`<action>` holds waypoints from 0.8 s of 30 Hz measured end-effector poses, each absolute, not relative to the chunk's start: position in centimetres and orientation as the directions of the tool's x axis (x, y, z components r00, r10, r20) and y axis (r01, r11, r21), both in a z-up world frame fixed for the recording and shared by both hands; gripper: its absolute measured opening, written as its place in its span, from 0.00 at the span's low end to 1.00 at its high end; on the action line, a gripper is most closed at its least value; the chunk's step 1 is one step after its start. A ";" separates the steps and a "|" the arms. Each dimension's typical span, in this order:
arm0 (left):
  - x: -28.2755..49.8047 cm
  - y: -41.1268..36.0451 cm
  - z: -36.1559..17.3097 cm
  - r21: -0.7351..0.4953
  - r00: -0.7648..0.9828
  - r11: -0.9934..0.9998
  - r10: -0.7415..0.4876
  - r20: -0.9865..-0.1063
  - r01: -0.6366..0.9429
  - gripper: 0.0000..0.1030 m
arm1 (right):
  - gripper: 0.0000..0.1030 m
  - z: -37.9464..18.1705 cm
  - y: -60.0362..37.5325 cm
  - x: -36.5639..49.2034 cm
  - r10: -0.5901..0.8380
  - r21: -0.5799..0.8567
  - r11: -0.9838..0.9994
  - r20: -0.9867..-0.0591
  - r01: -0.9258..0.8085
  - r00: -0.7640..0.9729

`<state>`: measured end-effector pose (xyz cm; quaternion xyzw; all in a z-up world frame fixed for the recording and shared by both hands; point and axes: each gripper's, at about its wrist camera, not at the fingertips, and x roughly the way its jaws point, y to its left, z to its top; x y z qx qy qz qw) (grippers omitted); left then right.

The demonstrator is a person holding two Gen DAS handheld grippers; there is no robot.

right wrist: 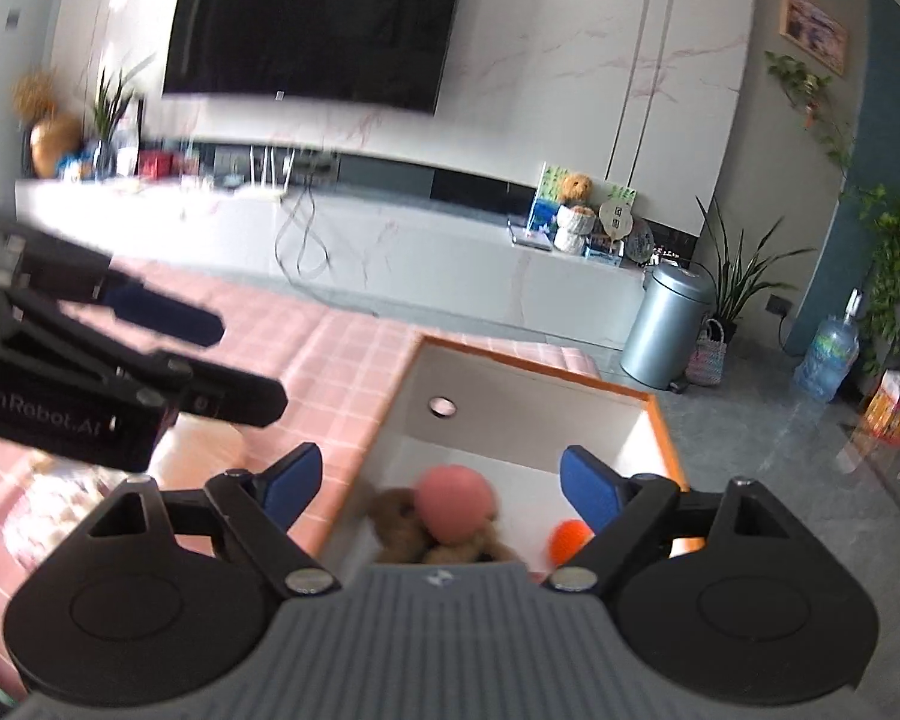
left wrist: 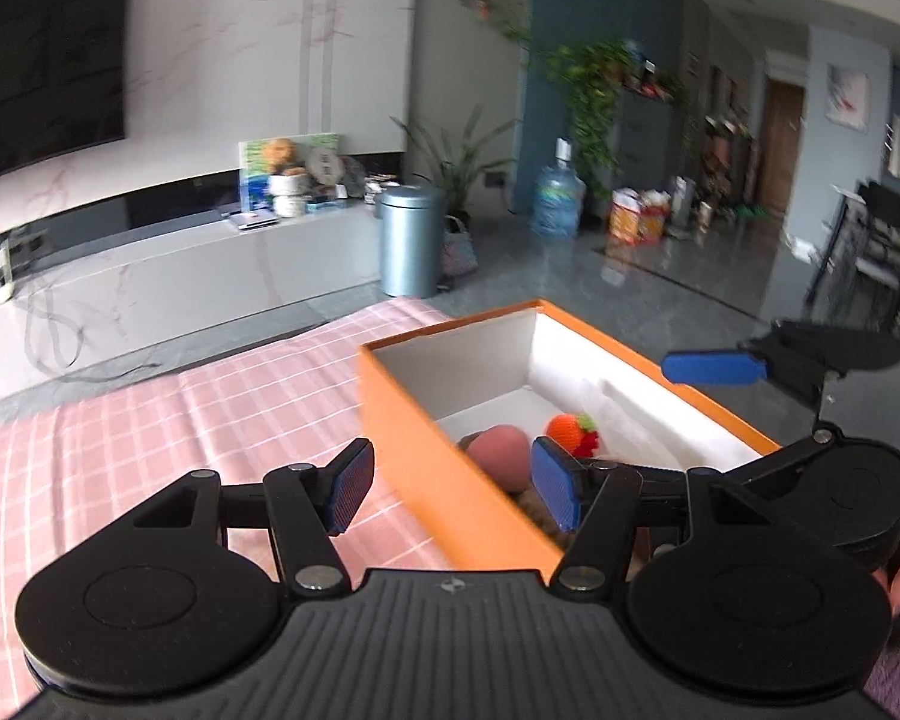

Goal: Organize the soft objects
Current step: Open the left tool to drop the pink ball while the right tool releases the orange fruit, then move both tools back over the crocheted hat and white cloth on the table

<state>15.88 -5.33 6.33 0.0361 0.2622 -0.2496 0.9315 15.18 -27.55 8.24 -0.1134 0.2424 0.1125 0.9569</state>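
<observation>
Two grippers, left gripper (left wrist: 453,486) and right gripper (right wrist: 444,483), released; brown plush (right wrist: 402,531) in orange box (left wrist: 426,456) blurred, possibly bear.

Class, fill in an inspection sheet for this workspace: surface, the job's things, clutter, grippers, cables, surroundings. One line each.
Surface: pink checked tablecloth.
Job's things: orange box holding a pink soft ball, a brown plush toy and an orange knitted toy.
Clutter: blurred pale items on the cloth, unidentifiable.
Grippers: left gripper and right gripper open, both empty.
Cables: loose cables at the TV cabinet.
Surroundings: wall TV, grey bin, water jug, plants.
</observation>
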 end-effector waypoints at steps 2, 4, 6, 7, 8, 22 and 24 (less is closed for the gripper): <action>15.2 -4.0 5.9 -0.081 0.756 0.891 -0.424 -0.498 0.446 0.69 | 0.83 8.0 -26.5 14.3 0.174 -0.120 0.958 -0.473 -0.259 0.864; 14.5 -2.5 5.3 -0.111 0.773 0.909 -0.401 -0.492 0.401 0.69 | 0.83 7.6 -25.3 13.7 0.174 -0.092 0.966 -0.461 -0.242 0.870; 14.0 -0.7 4.5 -0.162 0.778 0.919 -0.390 -0.492 0.359 0.69 | 0.83 7.2 -24.0 13.0 0.174 -0.073 0.970 -0.449 -0.231 0.876; 13.8 0.0 4.0 -0.185 0.779 0.924 -0.382 -0.496 0.335 0.69 | 0.84 6.9 -23.3 12.7 0.173 -0.069 0.972 -0.442 -0.226 0.880; 13.7 0.8 3.6 -0.203 0.781 0.929 -0.370 -0.503 0.310 0.69 | 0.87 6.5 -22.6 12.4 0.176 -0.066 0.972 -0.432 -0.225 0.885; 10.9 8.3 -1.5 -0.306 0.761 0.950 -0.241 -0.603 0.059 0.53 | 0.88 1.8 -15.4 10.1 0.267 -0.052 0.945 -0.447 -0.323 0.854; 10.6 8.9 -2.0 -0.318 0.755 0.948 -0.227 -0.616 0.026 0.53 | 0.87 1.3 -15.3 10.4 0.288 -0.017 0.942 -0.465 -0.334 0.837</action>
